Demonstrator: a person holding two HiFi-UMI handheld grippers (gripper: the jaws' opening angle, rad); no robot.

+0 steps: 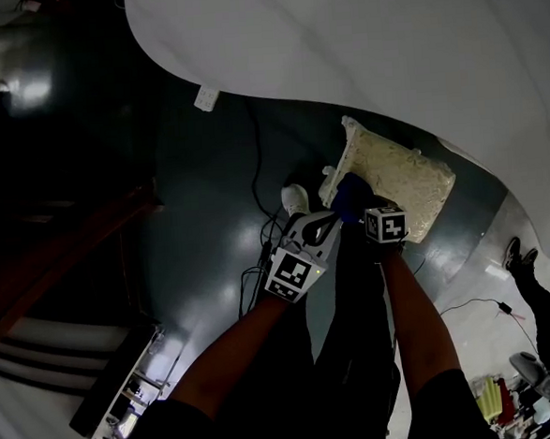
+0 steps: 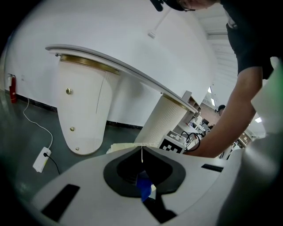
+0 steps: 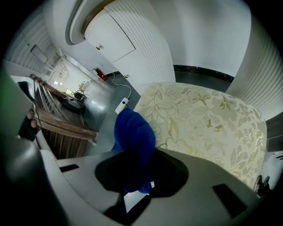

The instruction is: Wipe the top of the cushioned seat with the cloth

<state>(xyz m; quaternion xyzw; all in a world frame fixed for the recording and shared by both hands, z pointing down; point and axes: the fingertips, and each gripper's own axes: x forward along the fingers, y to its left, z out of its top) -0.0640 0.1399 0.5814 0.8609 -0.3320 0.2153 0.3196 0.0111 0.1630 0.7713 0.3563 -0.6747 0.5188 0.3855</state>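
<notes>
The cushioned seat point(image 1: 399, 182) has a cream, leaf-patterned top point(image 3: 208, 119) and stands on the dark floor under the white table's edge. My right gripper point(image 3: 135, 148) is shut on a bunched blue cloth point(image 3: 132, 130). It holds the cloth over the seat's near-left corner, where the cloth point(image 1: 351, 197) also shows from above. My left gripper point(image 1: 327, 221) sits just left of the cloth. Its jaws meet in a thin seam point(image 2: 142, 152) with nothing seen between them. A small blue patch shows deeper in its throat. The seat's edge point(image 2: 126, 148) lies just beyond the left jaws.
A large white oval table point(image 1: 384, 28) overhangs the seat, on a smooth pedestal point(image 2: 82, 110) and a ribbed column point(image 2: 166, 119). A white power strip point(image 1: 205, 98) and black cable lie on the floor. Dark wooden steps point(image 1: 61, 248) are at left. Another person's shoe point(image 1: 514, 253) is at right.
</notes>
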